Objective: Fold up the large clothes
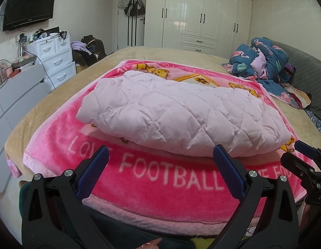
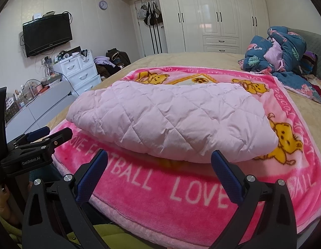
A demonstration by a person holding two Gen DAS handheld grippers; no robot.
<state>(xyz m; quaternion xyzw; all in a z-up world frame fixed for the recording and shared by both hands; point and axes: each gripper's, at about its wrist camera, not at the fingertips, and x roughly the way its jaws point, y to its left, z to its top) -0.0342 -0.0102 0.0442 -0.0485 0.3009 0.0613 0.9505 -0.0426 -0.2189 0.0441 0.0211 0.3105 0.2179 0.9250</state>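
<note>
Pale pink quilted puffy jacket [image 1: 177, 112] lies folded into a thick bundle, roughly centre of a bright pink fleece blanket w/ yellow bear cartoons and white "LOVE FOOTBALL" lettering [image 1: 160, 178], which is spread on a bed w/ tan cover [image 1: 62, 95]. Left claw [image 1: 160, 161] spread wide, blue-padded fingers [image 1: 94, 172] empty, hovering over blanket's near edge, just short of the jacket's near fold. Right claw [image 2: 160, 164] also spread wide, nothing between its fingers, same side of the bundle, not touching it. Each claw shows at the edge of the other's view, so they sit side by side. Crumpled dark blue flamingo-print quilt [image 2: 280, 58] heaped at the bed's far right, well apart from the jacket.
</note>
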